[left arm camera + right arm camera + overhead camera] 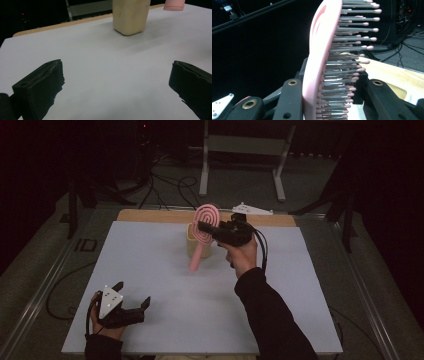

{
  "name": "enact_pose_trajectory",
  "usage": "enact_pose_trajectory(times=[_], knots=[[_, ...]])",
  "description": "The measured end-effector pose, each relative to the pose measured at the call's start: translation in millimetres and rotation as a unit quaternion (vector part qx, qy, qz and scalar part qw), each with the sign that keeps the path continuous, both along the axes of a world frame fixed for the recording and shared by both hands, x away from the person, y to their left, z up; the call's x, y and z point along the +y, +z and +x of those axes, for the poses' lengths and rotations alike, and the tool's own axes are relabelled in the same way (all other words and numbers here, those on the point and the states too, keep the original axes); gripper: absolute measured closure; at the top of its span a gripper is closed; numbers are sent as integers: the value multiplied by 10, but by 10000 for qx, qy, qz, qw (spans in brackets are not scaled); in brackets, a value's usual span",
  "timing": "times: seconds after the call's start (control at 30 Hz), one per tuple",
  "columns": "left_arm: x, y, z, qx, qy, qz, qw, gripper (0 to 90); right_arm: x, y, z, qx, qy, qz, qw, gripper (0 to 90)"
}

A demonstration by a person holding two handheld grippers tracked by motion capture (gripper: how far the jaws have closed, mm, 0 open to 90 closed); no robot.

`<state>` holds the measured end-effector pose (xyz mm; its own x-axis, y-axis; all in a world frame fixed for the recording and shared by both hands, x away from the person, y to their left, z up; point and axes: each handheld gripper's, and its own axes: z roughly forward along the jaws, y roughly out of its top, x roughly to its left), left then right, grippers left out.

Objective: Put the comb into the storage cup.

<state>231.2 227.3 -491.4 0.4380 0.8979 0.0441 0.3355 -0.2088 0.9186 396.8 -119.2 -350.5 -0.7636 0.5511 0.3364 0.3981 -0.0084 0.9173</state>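
From the high view, the right gripper [212,231] is raised above the far middle of the white tabletop [165,265], its fingers clamped on the round head of a pink hairbrush [203,232]. The brush hangs with its handle pointing down and toward the person, in front of a tan cup [194,246] that stands on the tabletop (whether the handle touches the cup cannot be told from here). The left gripper [133,296] rests at the near left corner, well apart from the brush, its fingers spread with nothing between them.

In the left gripper view, the two black fingers [40,85] stand wide apart over bare white tabletop [105,75]. The tan cup [130,16] stands farther off, and the pink end of the hairbrush [174,5] hangs just to its right.

In the right gripper view, the hairbrush [319,57] stands upright between the fingers [290,100], which press on it from both sides; its grey, pink-tipped bristles point to the right.
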Motion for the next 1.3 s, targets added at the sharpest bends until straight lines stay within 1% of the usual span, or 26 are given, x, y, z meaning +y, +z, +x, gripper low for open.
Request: enact_pose_trajectory(times=[0.23,0.3,0.33,0.4,0.47,0.63,0.77,1.13,1.3], knots=[[19,-5,33,24,65,-109,9999,3,-10,69,40,-43,-138,124,9998,638],[27,-6,43,13,66,-160,9999,3,-3,87,49,-63,-168,121,9998,638],[31,-6,45,19,68,-162,9998,3,3,98,50,-63,-188,104,9998,638],[34,-6,44,3,94,-178,9998,3,17,115,56,-131,-216,13,9997,638],[37,-2,43,-9,113,-196,9997,3,28,125,66,-154,-221,4,9996,638],[32,-9,34,24,108,-160,9998,3,41,131,96,-187,-259,-27,9995,638],[24,-12,42,65,92,-163,9998,3,15,117,121,-141,-334,38,9993,638],[-12,-24,44,69,56,-142,9999,3,-33,99,181,-155,-527,136,9984,638],[-18,-26,43,68,33,-116,9999,3,-67,98,220,-157,-673,191,9974,638]])
